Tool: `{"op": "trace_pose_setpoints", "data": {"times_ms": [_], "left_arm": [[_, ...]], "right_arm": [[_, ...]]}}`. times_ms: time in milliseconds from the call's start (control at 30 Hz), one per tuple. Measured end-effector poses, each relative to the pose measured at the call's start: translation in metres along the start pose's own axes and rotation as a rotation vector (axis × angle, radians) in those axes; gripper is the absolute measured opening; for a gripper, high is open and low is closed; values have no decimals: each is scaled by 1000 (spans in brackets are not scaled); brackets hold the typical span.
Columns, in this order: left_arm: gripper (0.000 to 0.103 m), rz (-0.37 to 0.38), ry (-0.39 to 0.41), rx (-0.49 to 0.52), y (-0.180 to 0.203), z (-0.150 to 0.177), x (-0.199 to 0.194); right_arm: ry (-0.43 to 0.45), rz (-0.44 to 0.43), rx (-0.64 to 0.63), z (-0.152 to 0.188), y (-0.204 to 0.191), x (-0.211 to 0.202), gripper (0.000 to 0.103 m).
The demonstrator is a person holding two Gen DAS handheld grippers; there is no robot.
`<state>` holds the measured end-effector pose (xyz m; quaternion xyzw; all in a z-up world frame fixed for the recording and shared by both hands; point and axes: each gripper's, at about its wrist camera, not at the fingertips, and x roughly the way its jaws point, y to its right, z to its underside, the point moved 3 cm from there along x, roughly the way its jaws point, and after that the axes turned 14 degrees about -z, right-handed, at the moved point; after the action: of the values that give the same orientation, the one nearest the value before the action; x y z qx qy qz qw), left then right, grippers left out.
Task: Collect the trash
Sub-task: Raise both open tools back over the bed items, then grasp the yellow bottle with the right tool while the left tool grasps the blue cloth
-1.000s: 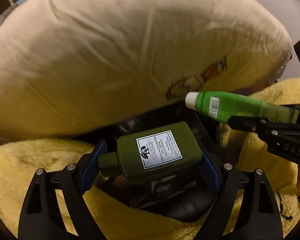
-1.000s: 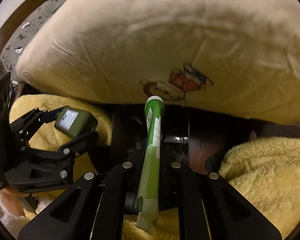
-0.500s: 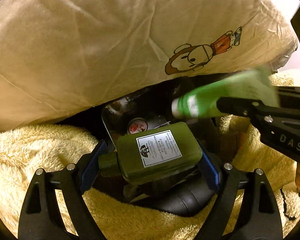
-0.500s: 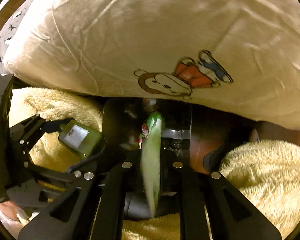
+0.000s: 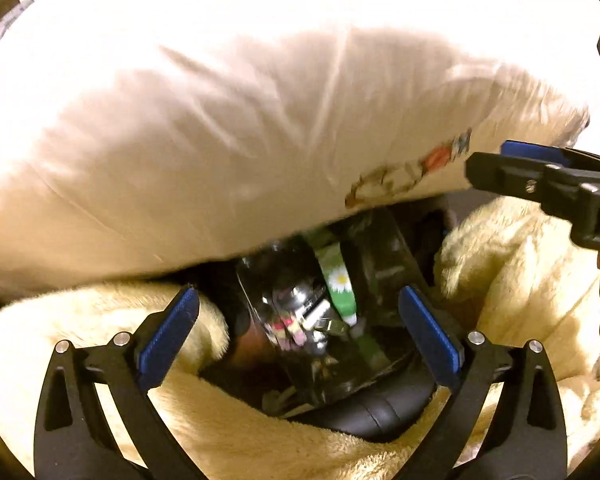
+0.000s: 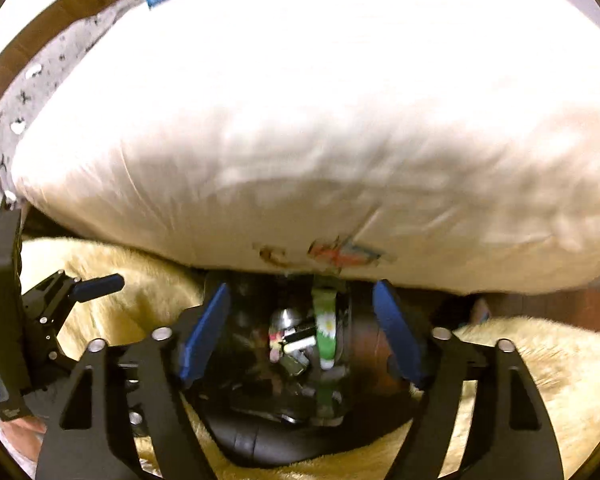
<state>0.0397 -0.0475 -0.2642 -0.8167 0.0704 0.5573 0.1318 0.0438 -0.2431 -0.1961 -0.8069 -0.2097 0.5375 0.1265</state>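
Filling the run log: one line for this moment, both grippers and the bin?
left gripper: just opened, empty | right gripper: just opened, empty | green tube: in trash bin | dark green bottle: not visible

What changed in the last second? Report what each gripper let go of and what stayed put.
Both grippers released. The left gripper dropped its dark green bottle, no longer visible. The right gripper has just opened, and the green tube now lies in the black bin below. Both sets of fingers are now empty. Pillow and yellow blanket stayed in place.
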Motion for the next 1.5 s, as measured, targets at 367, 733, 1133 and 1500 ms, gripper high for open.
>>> {"op": "trace_pose_setpoints", "data": {"times_ms": [367,733,1133,1500], "left_arm": [[95,-78,227,-61,-41,-68,-62],[95,-161,321,-146,-88,-156,-66],[95,-187,368,-189,-115,-218,-56],[81,-204,374,-181,-125,-259,-40]], "right_arm": [[230,46,-64,-68,2,-65,91],[267,43,-121,-163,-4,-37,91],[280,10,-163,-255,-25,19,60],[202,-25,-134,-281,-15,58,34]]}}
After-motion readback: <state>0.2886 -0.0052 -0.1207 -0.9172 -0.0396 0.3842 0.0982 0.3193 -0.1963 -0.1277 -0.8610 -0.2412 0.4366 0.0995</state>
